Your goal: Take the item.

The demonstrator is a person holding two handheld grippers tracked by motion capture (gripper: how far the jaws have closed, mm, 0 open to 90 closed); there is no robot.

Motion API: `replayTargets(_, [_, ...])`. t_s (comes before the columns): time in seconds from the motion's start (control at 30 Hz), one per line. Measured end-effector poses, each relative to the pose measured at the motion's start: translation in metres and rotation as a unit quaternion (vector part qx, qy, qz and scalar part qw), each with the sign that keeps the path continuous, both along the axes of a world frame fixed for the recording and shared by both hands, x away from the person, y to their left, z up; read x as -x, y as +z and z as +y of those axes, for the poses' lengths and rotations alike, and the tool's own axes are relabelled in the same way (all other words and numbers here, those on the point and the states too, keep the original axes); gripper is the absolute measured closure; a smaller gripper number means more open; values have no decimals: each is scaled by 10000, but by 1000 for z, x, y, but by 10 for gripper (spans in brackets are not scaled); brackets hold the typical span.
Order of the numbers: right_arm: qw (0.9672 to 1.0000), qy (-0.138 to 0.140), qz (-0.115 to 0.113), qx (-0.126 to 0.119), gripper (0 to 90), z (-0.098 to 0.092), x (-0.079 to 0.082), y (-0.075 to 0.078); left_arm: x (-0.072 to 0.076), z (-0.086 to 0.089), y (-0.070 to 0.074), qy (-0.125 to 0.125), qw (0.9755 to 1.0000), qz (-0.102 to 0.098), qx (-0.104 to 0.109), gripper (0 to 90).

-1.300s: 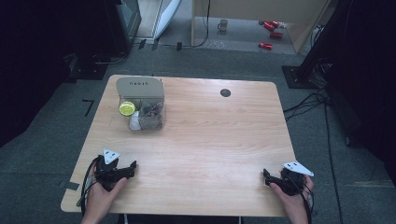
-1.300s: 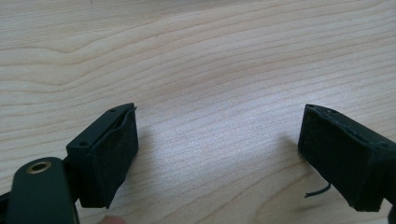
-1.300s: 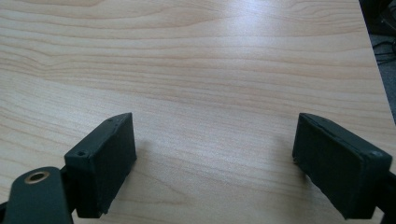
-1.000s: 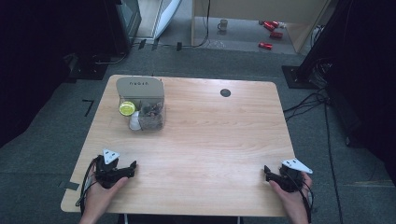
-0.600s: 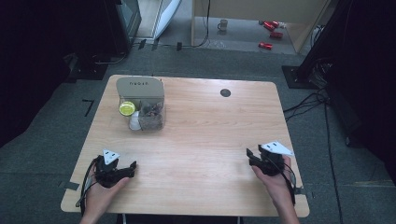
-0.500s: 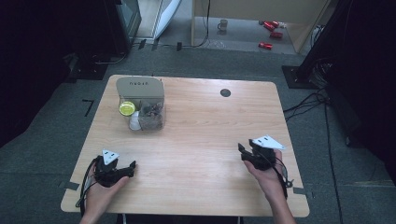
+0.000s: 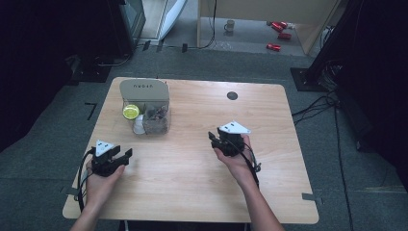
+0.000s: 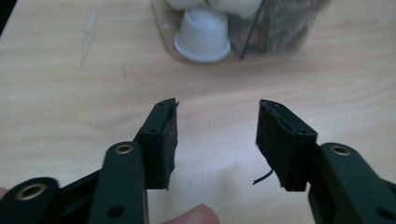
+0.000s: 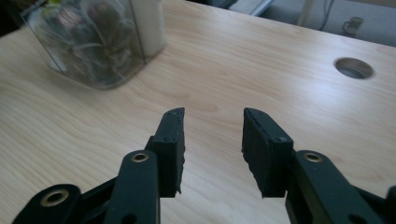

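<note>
A clear plastic container with a beige lid stands at the table's far left; a yellow-green round thing, a white cup and dark bits show through its wall. My left gripper rests near the front left edge, open and holding nothing, with the white cup ahead of its jaws. My right gripper hovers over the middle of the table, open and bare, pointed toward the container.
The wooden table has a round cable hole at the far middle, also seen as the hole ahead of the right jaws. Cables, a mug and red items lie on the floor beyond.
My right gripper has travelled from the front right corner leftward and forward to the table's middle. The left gripper has stayed where it was.
</note>
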State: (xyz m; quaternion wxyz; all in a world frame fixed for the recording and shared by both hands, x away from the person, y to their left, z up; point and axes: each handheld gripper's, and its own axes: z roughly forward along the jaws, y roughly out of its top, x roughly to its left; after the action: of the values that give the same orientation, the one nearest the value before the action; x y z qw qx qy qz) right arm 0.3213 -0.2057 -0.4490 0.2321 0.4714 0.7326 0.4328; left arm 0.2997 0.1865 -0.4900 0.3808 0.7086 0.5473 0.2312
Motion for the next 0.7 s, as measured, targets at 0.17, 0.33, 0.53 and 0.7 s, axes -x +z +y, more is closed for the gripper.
replayTargets(0.17, [9997,142,-81,-162,739,27,-19,4,-28,6,8,248,9996,-123,78,677])
replayTargets(0.33, [9992,233,-126,-288,807,52,-37,8,-56,16,4,501,9986,38,136,887])
replayTargets(0.53, [9996,202,-84,-157,881,82,-63,4,-82,25,9,742,9967,3,339,900])
replayTargets(0.7, [9996,121,24,-251,900,101,-82,-6,-100,16,17,607,9980,-154,3,900])
